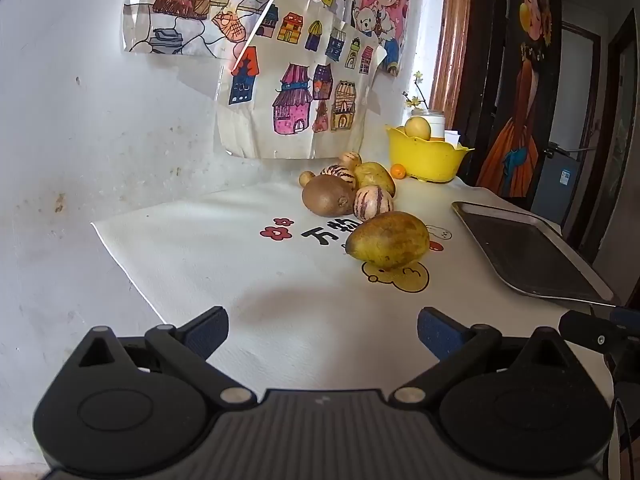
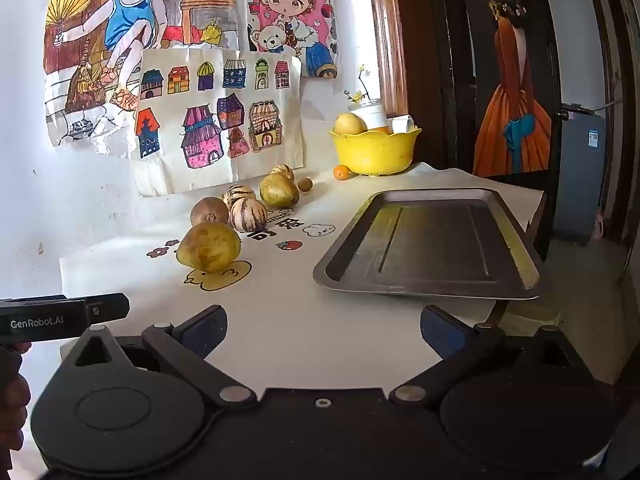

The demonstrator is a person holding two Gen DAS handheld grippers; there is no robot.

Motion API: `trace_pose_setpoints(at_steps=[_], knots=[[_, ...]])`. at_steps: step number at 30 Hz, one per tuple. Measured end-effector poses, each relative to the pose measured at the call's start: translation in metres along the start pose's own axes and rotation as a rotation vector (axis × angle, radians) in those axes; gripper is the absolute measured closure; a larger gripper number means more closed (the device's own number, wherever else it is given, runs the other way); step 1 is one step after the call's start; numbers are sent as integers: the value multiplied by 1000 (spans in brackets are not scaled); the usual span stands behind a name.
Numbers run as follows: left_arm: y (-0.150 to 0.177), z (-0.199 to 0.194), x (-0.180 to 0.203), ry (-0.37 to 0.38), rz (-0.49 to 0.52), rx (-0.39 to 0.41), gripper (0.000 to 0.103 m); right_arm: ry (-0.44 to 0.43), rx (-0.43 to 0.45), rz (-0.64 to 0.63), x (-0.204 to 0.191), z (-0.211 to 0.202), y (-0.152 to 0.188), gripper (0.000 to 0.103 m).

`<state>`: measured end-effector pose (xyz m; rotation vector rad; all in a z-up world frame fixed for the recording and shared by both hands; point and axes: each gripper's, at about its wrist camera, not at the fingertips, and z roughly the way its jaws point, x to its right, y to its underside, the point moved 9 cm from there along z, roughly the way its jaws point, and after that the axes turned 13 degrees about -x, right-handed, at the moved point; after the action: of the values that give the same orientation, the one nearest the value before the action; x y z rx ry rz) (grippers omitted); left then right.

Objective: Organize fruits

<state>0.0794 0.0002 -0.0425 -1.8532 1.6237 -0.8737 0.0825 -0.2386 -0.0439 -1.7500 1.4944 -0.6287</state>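
Observation:
Several fruits lie on the white printed cloth (image 1: 224, 264). Nearest is a yellow-green mango (image 1: 387, 241), also in the right wrist view (image 2: 209, 246). Behind it are a brown kiwi (image 1: 328, 195), striped melons (image 1: 371, 203), a second mango (image 1: 374, 176) and a small orange (image 1: 398, 171). A yellow bowl (image 1: 426, 158) holds a yellow fruit (image 1: 417, 128). A dark metal tray (image 2: 432, 240) lies to the right. My left gripper (image 1: 322, 334) is open and empty, short of the near mango. My right gripper (image 2: 323, 330) is open and empty, before the tray.
A white wall with children's drawings (image 2: 216, 120) stands behind the fruit. A white jar with flowers (image 2: 370, 112) stands behind the bowl. A dark door with a painted figure (image 2: 512, 80) is at the right. The table edge drops off beyond the tray.

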Motion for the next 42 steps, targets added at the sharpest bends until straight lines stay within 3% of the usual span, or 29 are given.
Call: trace_pose_setpoints(at_steps=[42], knots=[[6,0,0,17,-29,-8,0,15,1,8,3,-2,3,0]])
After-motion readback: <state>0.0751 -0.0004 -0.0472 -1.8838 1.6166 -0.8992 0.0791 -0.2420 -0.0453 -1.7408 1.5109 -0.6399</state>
